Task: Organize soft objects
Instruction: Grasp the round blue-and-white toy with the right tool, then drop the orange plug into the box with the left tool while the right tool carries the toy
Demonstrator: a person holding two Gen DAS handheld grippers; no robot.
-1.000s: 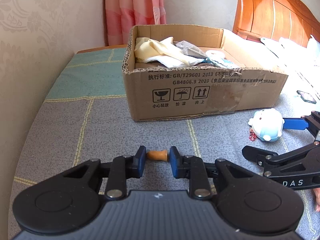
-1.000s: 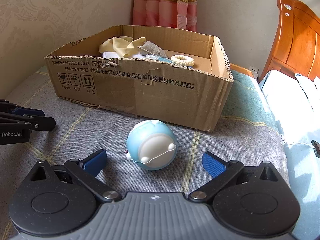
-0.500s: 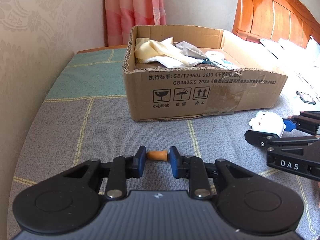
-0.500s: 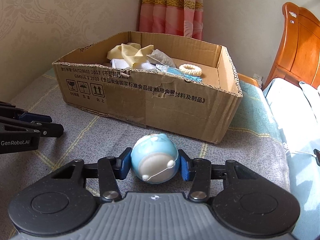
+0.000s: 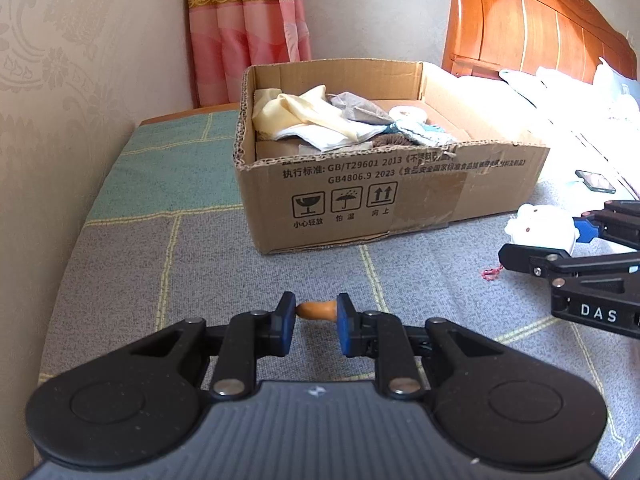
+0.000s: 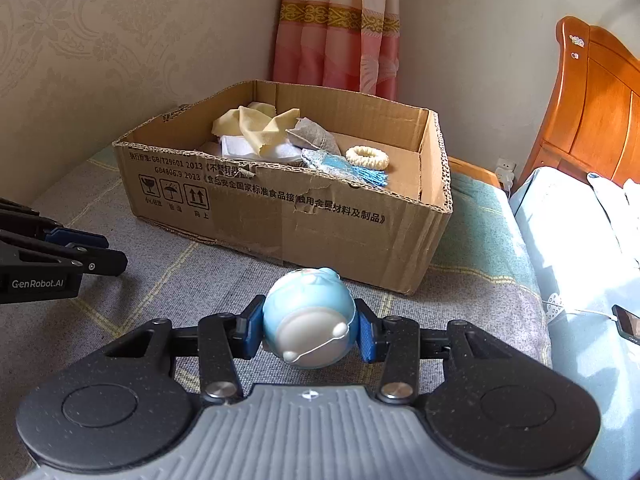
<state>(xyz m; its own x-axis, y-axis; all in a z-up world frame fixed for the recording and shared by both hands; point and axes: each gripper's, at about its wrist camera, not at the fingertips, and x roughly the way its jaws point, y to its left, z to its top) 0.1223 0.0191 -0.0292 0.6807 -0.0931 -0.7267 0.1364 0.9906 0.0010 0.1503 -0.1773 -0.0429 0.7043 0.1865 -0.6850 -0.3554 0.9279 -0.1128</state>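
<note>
A small orange soft piece (image 5: 318, 311) is pinched between the blue pads of my left gripper (image 5: 316, 307), which is shut on it just above the grey bedspread. My right gripper (image 6: 309, 316) is shut on a round blue and white plush toy (image 6: 308, 312), its pads pressing both sides. In the left wrist view that toy (image 5: 540, 228) shows at the right, in the right gripper (image 5: 548, 240). The left gripper (image 6: 112, 250) shows at the left edge of the right wrist view. Ahead stands an open cardboard box (image 5: 400, 196) (image 6: 280, 220) holding cloths (image 5: 312, 120) and a cream ring (image 6: 367, 157).
A patterned wall runs close along the left of the bed. A wooden headboard (image 5: 540, 32) and pale bedding lie to the right, with a phone (image 5: 596, 181) (image 6: 628, 322) on them. A pink curtain (image 6: 340, 32) hangs behind the box. A red thread (image 5: 490, 274) lies on the spread.
My right gripper's jaws went from wide apart around the plush toy to clamped on it. The left gripper has kept its grip on the orange piece and stayed in place.
</note>
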